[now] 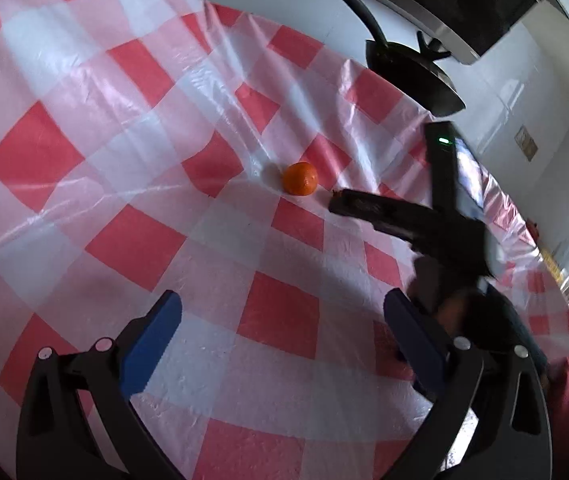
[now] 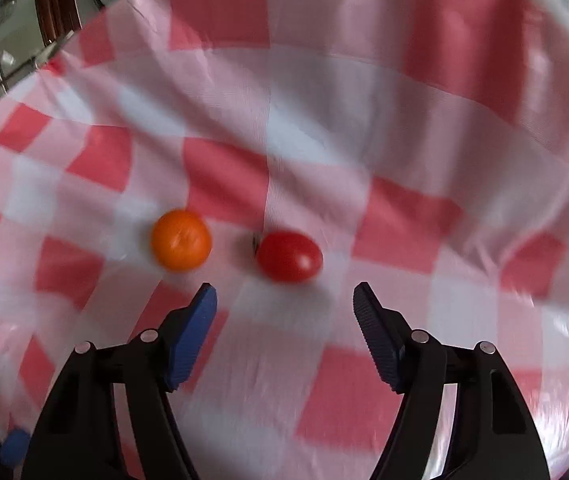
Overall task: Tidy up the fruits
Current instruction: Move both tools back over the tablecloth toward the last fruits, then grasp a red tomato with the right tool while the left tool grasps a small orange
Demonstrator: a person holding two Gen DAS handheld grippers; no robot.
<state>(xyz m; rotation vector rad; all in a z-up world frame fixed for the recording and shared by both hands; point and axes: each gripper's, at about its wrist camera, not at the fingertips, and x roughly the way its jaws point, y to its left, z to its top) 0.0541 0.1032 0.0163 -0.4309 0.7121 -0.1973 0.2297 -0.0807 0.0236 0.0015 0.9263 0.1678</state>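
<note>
With both grippers, left and right, gaping and empty over the cloth, the pick seems underway: the tomato beside the orange lies just ahead, needing a short advance, then closing.

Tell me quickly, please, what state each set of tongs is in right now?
Left tongs: open, holding nothing.
Right tongs: open, empty, just short of the red tomato.
</note>
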